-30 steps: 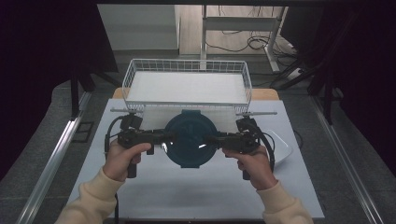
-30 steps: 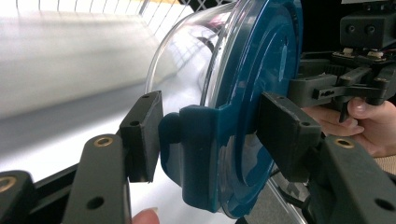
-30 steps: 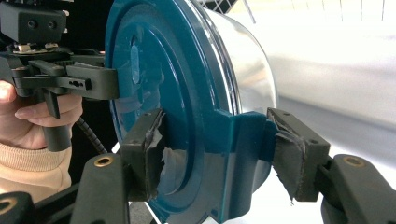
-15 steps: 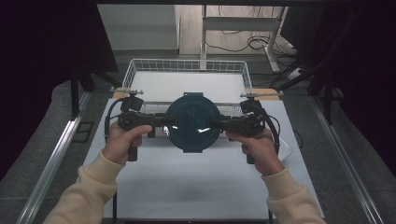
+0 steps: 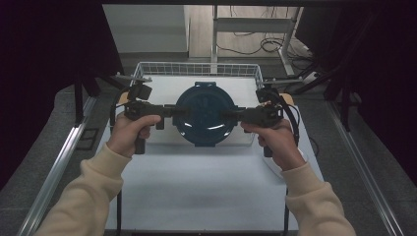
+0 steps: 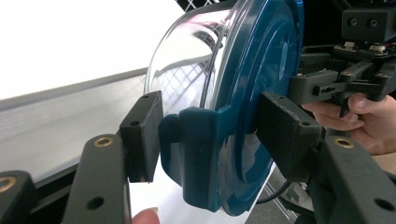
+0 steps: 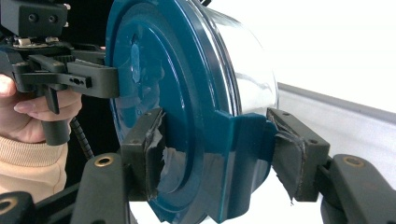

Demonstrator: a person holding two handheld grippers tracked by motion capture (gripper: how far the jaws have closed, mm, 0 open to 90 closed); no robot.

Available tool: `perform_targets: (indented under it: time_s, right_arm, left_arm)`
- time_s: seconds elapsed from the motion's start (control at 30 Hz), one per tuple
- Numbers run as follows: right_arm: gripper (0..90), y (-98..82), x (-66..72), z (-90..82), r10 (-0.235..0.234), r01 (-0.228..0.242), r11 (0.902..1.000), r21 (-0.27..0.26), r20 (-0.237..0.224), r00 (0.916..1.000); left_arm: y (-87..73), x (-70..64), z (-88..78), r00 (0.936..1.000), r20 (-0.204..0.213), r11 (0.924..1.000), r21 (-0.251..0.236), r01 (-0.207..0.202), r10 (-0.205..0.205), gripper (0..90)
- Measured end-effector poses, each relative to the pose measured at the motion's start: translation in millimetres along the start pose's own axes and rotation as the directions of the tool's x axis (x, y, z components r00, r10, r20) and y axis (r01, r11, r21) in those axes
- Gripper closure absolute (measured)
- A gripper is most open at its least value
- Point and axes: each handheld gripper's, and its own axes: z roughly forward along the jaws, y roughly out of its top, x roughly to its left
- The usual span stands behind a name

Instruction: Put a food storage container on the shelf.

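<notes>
A round clear container with a dark teal lid (image 5: 205, 114) hangs in the air in front of a white wire basket (image 5: 196, 67), its lid facing the high camera. My left gripper (image 5: 172, 112) is shut on its left lid latch, and my right gripper (image 5: 236, 116) is shut on the opposite latch. In the left gripper view my left gripper (image 6: 212, 133) has one pad on the latch knob and the other on the lid top of the container (image 6: 261, 70). In the right gripper view my right gripper (image 7: 218, 154), with torn pads, clamps the container (image 7: 163, 70).
A white table mat (image 5: 196, 182) stretches from the basket to the near edge. Dark curtains stand on both sides. Metal rails (image 5: 59, 167) run along the floor left and right of the table.
Both hands have risen together, lifting the container off the table mat and carrying it away from the person, up to the basket's near side. The grips have not changed.
</notes>
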Motion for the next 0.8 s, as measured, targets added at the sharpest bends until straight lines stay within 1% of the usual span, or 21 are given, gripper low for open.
perform_targets:
  time_s: [0.03,0.07,0.1,0.3,0.33,0.37,0.4,0.43,0.47,0.5,0.67,0.73,0.8]
  right_arm:
    - [39.4,0.0,0.0,0.0,0.0,0.0,1.0,0.0,0.0,1.0]
    - [39.4,5.6,1.3,-0.6,-0.006,0.006,1.0,-0.002,0.0,1.0]
    - [39.4,5.6,1.3,-0.6,-0.006,0.006,1.0,-0.002,0.0,1.0]
    - [39.5,22.5,3.1,-2.9,-0.02,0.02,0.9998,-0.009,0.002,0.9998]
    - [39.5,27.6,2.3,-2.7,-0.02,0.02,0.9997,-0.01,0.001,0.9998]
    - [39.5,27.6,2.3,-2.7,-0.02,0.02,0.9997,-0.01,0.001,0.9998]
    - [39.5,32.1,1.1,-2.1,-0.02,0.02,0.9997,-0.011,-0.001,0.9998]
    - [39.5,34.2,0.6,-1.6,-0.019,0.019,0.9998,-0.011,-0.002,0.9998]
    - [39.5,36.3,0.1,-1.2,-0.017,0.017,0.9998,-0.013,-0.003,0.9999]
    - [39.5,36.3,0.1,-1.2,-0.017,0.017,0.9998,-0.013,-0.003,0.9999]
    - [39.6,49.1,-5.7,1.2,-0.016,0.016,0.9998,-0.012,-0.005,0.9999]
    - [39.6,51.1,-6.4,1.4,-0.016,0.016,0.9998,-0.009,-0.005,0.9999]
    - [39.5,56.4,-8.7,2.6,-0.02,0.02,0.9998,-0.009,-0.004,0.9998]
  left_arm:
    - [0.0,0.0,0.0,1.0,0.0,1.0,0.0,0.0,0.0,42.0]
    - [5.1,-0.9,-1.9,1.0,0.0,1.0,-0.007,-0.004,0.004,42.0]
    - [5.1,-0.9,-1.9,1.0,0.0,1.0,-0.007,-0.004,0.004,42.0]
    - [20.2,-1.0,-4.7,1.0,0.001,0.9999,-0.015,-0.006,0.006,42.0]
    - [25.3,-0.4,-5.0,1.0,-0.002,0.9999,-0.014,-0.005,0.005,42.0]
    - [25.3,-0.4,-5.0,1.0,-0.002,0.9999,-0.014,-0.005,0.005,42.0]
    - [30.4,0.8,-5.3,1.0,-0.002,0.9999,-0.011,-0.007,0.007,42.0]
    - [30.4,0.8,-5.3,1.0,-0.002,0.9999,-0.011,-0.007,0.007,42.0]
    - [35.0,2.2,-4.9,1.0,-0.002,0.9999,-0.013,-0.006,0.006,42.0]
    - [35.0,2.2,-4.9,1.0,-0.002,0.9999,-0.013,-0.006,0.006,42.0]
    - [47.4,7.2,-2.4,1.0,-0.002,1.0,-0.007,-0.002,0.002,42.0]
    - [49.2,7.9,-2.0,1.0,-0.001,1.0,-0.006,-0.001,0.001,42.0]
    - [55.6,9.9,-1.2,1.0,-0.002,1.0,-0.003,-0.005,0.005,42.1]
